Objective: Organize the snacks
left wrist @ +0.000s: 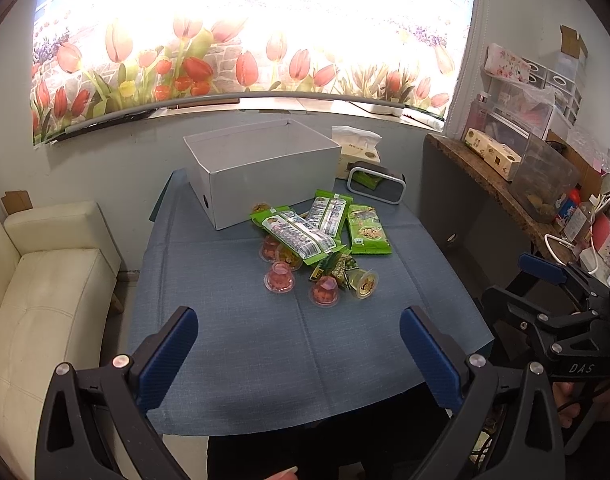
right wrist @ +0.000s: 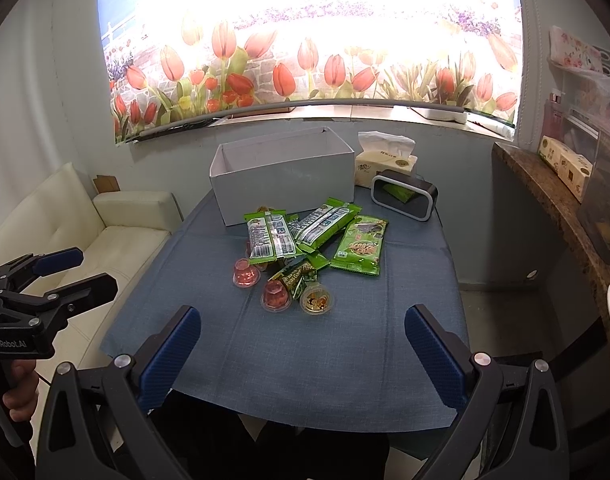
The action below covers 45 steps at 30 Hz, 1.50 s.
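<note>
Print on green snack packets (right wrist: 272, 236) too small to read, jelly cups (left wrist: 270, 249) partly buried under packets, inside of white box (left wrist: 261, 168) mostly hidden by its front wall, tabletop (left wrist: 289, 360) near edge cut off behind fingers (left wrist: 167, 356), window scene blown out w/ glare.

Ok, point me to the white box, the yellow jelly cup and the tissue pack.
white box (right wrist: 285, 178), right wrist view, on its front wall.
yellow jelly cup (right wrist: 315, 300), right wrist view, on its foil lid.
tissue pack (left wrist: 359, 154), left wrist view, on its front face right of the box.
</note>
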### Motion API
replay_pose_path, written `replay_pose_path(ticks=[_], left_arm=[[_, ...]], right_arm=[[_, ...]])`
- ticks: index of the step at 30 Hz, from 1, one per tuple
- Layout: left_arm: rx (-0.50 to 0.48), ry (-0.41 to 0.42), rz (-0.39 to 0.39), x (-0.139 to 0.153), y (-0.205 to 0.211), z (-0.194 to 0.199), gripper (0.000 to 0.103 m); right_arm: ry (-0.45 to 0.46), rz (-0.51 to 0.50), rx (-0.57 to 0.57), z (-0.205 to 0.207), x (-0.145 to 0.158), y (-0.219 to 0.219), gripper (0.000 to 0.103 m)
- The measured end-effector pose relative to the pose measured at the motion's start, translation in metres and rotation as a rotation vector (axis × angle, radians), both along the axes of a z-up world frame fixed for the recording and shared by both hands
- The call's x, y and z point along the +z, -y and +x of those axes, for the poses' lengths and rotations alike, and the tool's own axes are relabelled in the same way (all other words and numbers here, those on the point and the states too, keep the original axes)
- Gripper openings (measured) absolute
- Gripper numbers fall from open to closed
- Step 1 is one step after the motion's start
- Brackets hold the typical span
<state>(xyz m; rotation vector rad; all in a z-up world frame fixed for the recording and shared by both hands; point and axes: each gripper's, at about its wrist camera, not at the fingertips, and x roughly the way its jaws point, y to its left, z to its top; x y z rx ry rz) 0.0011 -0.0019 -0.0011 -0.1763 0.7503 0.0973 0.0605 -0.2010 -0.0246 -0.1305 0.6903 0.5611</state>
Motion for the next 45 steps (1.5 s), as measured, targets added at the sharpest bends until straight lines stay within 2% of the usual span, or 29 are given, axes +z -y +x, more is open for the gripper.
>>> replay_pose_path(ticks=[11,15,20,26,31,39,41,42,43,45], left_arm=[[0.009,-0.002,-0.01,-0.002,-0.007,0.0,0.103],[0.019,-0.004,-0.018,-0.004,-0.012,-0.002,0.103],[0.034,-0.008,-0.025,-0.008,-0.02,-0.004,0.103],[0.045,-0.01,-0.033,-0.012,-0.026,-0.007,0.103],[0.052,-0.01,-0.035,-0.014,-0.03,-0.011,0.103],[0.085,-0.02,-0.031,-0.019,-0.042,-0.022,0.103],[0.091,-0.021,-0.035,-0.021,-0.046,-0.025,0.103],[0.096,-0.023,-0.035,-0.022,-0.048,-0.026,0.103],[0.103,-0.026,-0.034,-0.023,-0.05,-0.027,0.103],[0.112,-0.035,-0.037,-0.026,-0.054,-0.028,0.103]], right_arm=[[-0.009,-0.001,0.031,0.013,-0.01,-0.012,0.103],[0.005,-0.019,0.055,0.027,-0.016,-0.027,0.103],[-0.02,-0.027,0.104,0.056,-0.03,-0.052,0.103],[-0.126,-0.018,0.143,0.11,-0.065,-0.092,0.103],[-0.169,-0.038,0.164,0.155,-0.088,-0.13,0.103],[-0.264,-0.176,0.191,0.205,-0.13,-0.191,0.103],[-0.299,-0.191,0.19,0.212,-0.138,-0.198,0.097],[-0.308,-0.191,0.192,0.214,-0.14,-0.2,0.082],[-0.313,-0.19,0.195,0.214,-0.14,-0.201,0.074],[-0.321,-0.183,0.204,0.214,-0.14,-0.2,0.073]])
